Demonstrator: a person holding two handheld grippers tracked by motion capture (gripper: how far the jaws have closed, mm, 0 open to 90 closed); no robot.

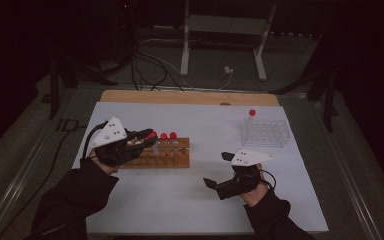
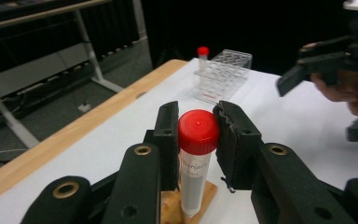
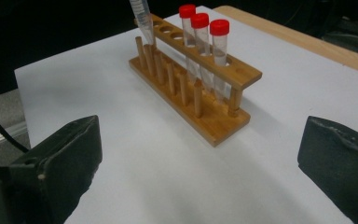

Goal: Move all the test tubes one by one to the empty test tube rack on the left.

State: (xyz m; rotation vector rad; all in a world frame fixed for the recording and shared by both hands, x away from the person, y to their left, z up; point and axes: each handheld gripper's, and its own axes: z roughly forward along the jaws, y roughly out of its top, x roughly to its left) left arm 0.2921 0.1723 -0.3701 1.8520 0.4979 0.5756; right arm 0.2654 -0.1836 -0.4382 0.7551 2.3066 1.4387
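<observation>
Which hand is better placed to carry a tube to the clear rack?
Left: its gripper is already shut on a red-capped tube. The right gripper is open, holding nothing.

Varnished wood on the rack (image 3: 193, 79), faintly glossy. Clear plastic tube (image 2: 194, 179), smooth red cap (image 2: 198, 131). Matt black jaws, rough-edged pads (image 2: 230, 140). Matt white sheet (image 1: 195, 200) over bare wooden table (image 1: 190, 97).
</observation>
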